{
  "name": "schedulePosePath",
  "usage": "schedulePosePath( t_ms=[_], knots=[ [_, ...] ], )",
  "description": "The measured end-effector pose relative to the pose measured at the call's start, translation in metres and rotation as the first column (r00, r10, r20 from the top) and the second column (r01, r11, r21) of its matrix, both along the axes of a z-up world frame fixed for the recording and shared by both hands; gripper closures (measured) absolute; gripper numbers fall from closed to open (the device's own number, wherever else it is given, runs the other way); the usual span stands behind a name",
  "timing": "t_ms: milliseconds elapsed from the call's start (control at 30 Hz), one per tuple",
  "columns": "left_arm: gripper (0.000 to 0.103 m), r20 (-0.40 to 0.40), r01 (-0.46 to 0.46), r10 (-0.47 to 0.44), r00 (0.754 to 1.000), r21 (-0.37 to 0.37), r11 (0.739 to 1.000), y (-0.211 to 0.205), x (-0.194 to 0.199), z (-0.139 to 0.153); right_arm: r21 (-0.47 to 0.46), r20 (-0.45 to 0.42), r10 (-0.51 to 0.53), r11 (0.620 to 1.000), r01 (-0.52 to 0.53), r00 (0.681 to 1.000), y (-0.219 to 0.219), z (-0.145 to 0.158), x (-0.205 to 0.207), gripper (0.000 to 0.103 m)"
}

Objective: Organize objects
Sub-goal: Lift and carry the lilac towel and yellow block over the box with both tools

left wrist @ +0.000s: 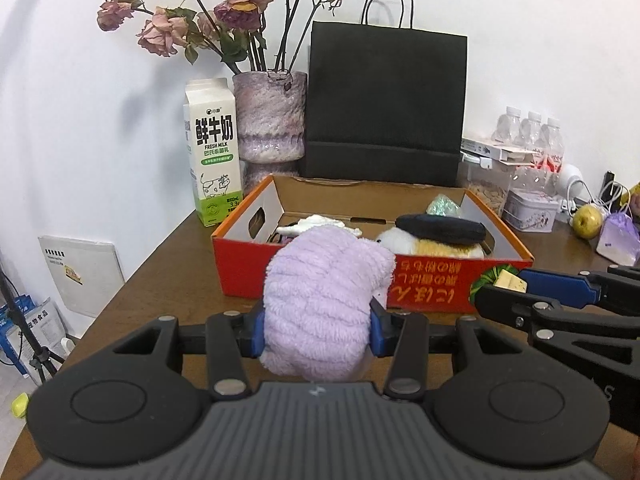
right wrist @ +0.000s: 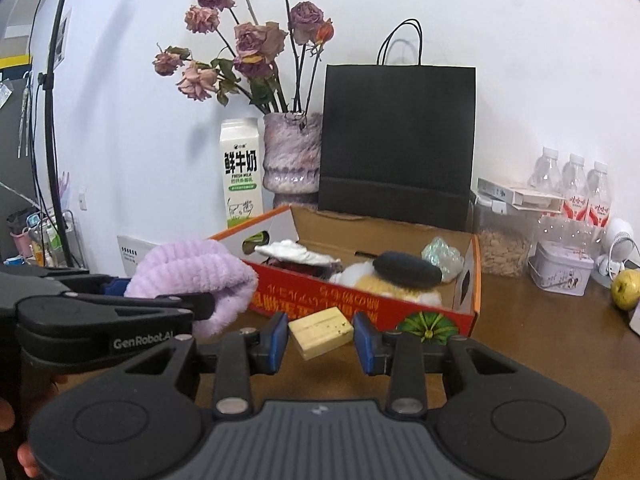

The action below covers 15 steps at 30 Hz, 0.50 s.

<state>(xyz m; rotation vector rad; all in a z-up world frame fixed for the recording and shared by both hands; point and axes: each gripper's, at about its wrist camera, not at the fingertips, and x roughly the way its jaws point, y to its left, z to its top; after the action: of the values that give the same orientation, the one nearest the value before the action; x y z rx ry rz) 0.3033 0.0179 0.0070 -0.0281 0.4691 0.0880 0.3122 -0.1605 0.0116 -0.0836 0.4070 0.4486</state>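
Observation:
My left gripper [left wrist: 318, 330] is shut on a fluffy purple cloth [left wrist: 324, 300] and holds it just in front of the red cardboard box [left wrist: 432, 286]. The cloth also shows in the right wrist view [right wrist: 192, 276]. My right gripper [right wrist: 321, 338] holds a small yellow block [right wrist: 320, 332] between its blue pads, close to the box's front wall [right wrist: 360, 304]. The block's tip shows in the left wrist view [left wrist: 510, 280]. The box holds a plush toy with a black hat [right wrist: 400, 276], a white item [right wrist: 296, 254] and a shiny green wrapper [right wrist: 442, 254].
On the brown table [right wrist: 540, 340] behind the box stand a milk carton [left wrist: 212, 152], a vase of dried roses [left wrist: 270, 120] and a black paper bag [left wrist: 386, 104]. To the right are water bottles [right wrist: 576, 188], a small tin [right wrist: 560, 270] and a yellow-green apple [right wrist: 626, 286].

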Motion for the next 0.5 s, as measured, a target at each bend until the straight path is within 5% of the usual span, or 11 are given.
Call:
schedulePosePath(
  t_ms=[500],
  knots=[
    [0.056,0.04,0.001,0.0,0.999,-0.047,0.999,0.002,0.053,0.011,0.034,0.037,-0.015,0.999,0.014,0.999,0.003,0.005,0.052,0.069]
  ],
)
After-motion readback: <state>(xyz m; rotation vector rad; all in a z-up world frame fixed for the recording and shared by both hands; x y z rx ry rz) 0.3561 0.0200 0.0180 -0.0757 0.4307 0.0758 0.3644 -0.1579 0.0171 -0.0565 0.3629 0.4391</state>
